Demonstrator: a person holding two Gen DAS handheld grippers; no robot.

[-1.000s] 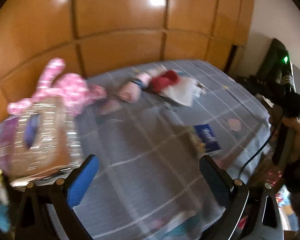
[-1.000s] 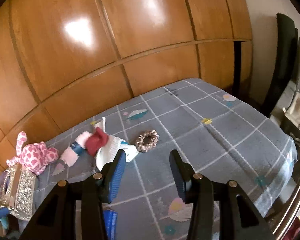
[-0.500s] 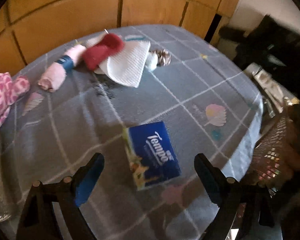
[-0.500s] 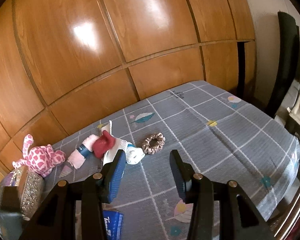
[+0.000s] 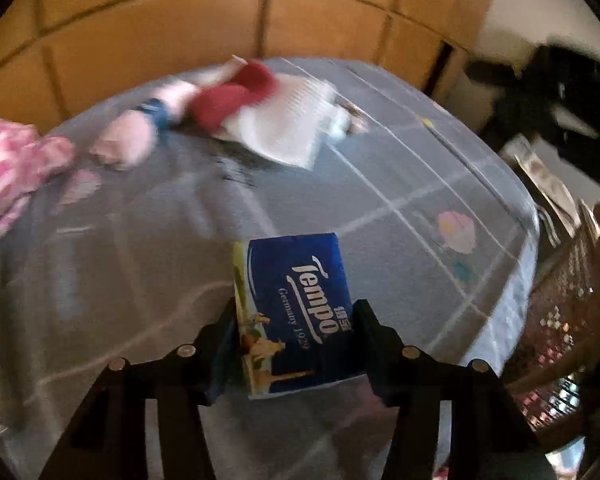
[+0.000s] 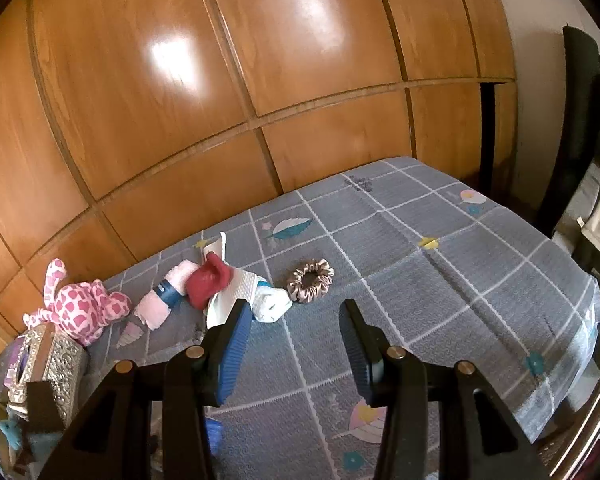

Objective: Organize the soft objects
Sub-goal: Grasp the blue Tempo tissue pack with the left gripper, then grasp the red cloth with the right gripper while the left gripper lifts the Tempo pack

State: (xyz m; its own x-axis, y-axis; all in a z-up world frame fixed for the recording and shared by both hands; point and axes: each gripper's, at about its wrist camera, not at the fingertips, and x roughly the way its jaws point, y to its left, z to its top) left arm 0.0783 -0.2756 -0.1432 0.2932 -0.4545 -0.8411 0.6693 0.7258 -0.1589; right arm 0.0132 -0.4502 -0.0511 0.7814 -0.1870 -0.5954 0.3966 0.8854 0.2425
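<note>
— Blue tissue pack, is that what the left gripper has?

— Yes. Its jaws are drawn in against the two long sides of the pack, which sits between them on the near part of the grey checked bed. Whether it is lifted or only pinched where it lies, I cannot tell; the left view is blurred.

— And the right gripper?

— Its jaws stand partly apart with nothing between them, hovering above the bed and pointing toward the far pile.

— What is in the pile?

— At the far left, close to the wooden wall: a pink spotted plush toy, a rolled pink towel with a blue band, a red cloth lying on a white cloth, and a small white roll just beside them. A brown scrunchie lies a little to the right. A silver tissue box stands at the near left, just beside the toy.

— So which step is this?

— I judge it the pick-up of the tissue pack, early on, since the other soft things lie scattered.

— Next?

— Probably lift the pack clear and carry it left toward the silver box or the group. Gentle pressure matters; the pack will crush or slip if squeezed unevenly.
</note>
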